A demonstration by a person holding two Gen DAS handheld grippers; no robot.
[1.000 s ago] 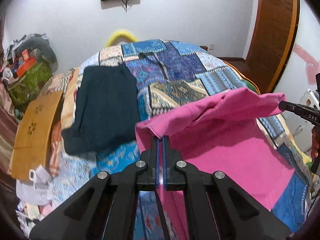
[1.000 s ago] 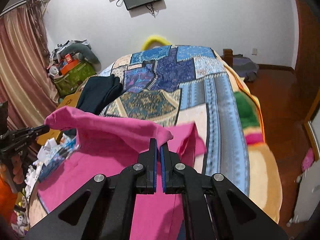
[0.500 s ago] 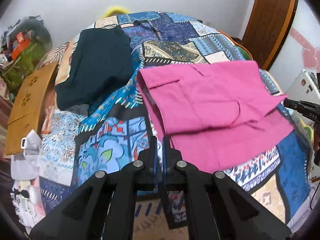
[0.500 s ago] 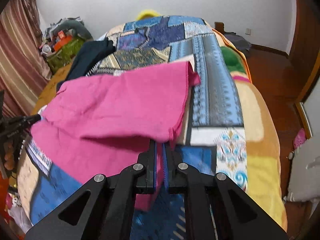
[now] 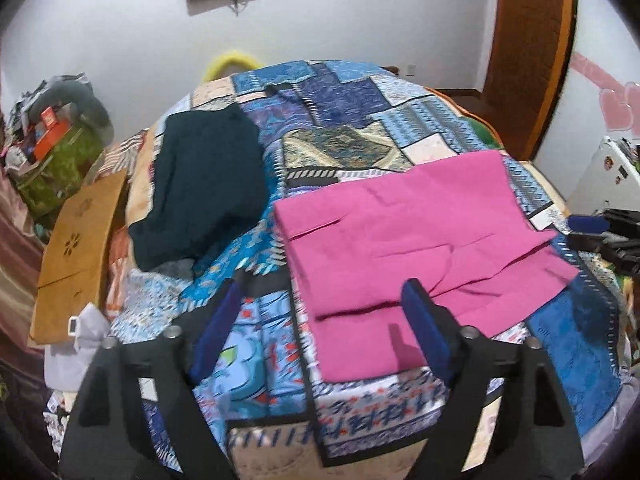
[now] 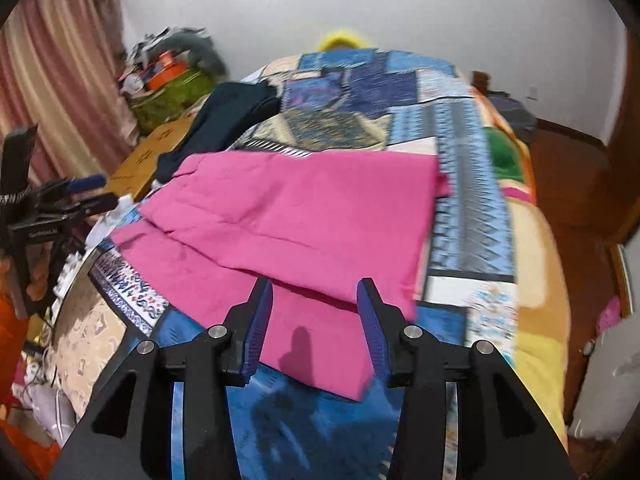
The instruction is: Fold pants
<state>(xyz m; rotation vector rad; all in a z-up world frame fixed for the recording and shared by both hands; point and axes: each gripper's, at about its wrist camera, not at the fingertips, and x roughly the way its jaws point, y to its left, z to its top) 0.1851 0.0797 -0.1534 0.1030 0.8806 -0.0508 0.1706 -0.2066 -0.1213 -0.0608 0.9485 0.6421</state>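
Pink pants (image 5: 404,240), one, folded, two grippers apart-fingered, one dark garment (image 5: 204,184)

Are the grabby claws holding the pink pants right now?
No. The left gripper and right gripper are both open and hold nothing; the folded pink fabric pants lie loose on the patchwork bedspread.

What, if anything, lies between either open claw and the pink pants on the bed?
Nothing visible. The pink pants lie folded on the patchwork quilt, directly ahead of the open left claw and right claw. The dark garment lies off to the left, apart.
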